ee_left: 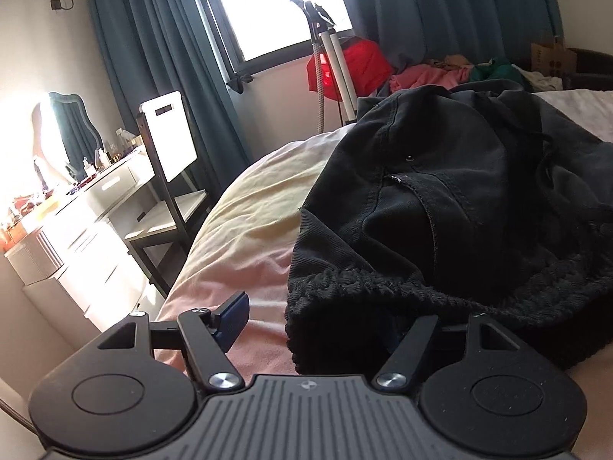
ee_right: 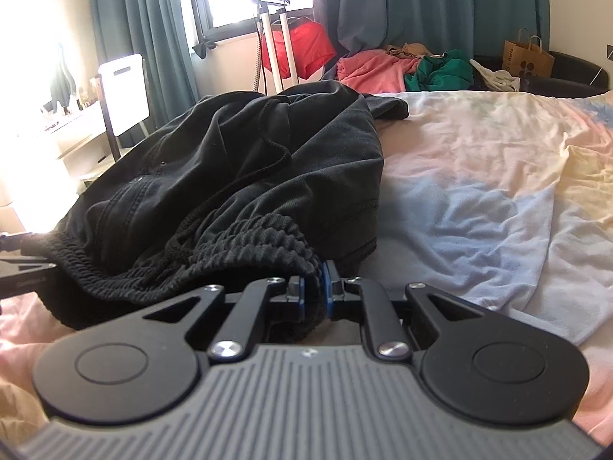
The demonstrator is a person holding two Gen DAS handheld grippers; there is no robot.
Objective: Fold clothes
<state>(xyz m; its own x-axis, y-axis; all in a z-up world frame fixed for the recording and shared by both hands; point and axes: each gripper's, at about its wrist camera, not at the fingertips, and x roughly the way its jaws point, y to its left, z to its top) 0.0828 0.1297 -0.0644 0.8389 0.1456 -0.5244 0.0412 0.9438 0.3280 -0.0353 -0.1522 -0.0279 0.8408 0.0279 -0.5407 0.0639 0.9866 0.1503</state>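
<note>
Black shorts (ee_left: 440,199) with a ribbed elastic waistband (ee_left: 364,291) lie crumpled on the bed, waistband toward me. My left gripper (ee_left: 318,329) is open, its jaws set wide around the waistband's left corner; the right finger is hidden under the cloth. In the right wrist view the shorts (ee_right: 230,161) lie left of centre. My right gripper (ee_right: 314,293) is shut on the waistband's right end (ee_right: 268,237), with black ribbed cloth pinched between the blue pads. The left gripper shows at that view's left edge (ee_right: 19,268).
The bed has a pastel tie-dye sheet (ee_right: 479,176). A pile of pink and green clothes (ee_right: 402,67) lies at the far side. A garment steamer stand (ee_right: 274,38), a chair (ee_left: 168,176) and a dressing table (ee_left: 76,222) stand left of the bed. A paper bag (ee_right: 528,57) stands far right.
</note>
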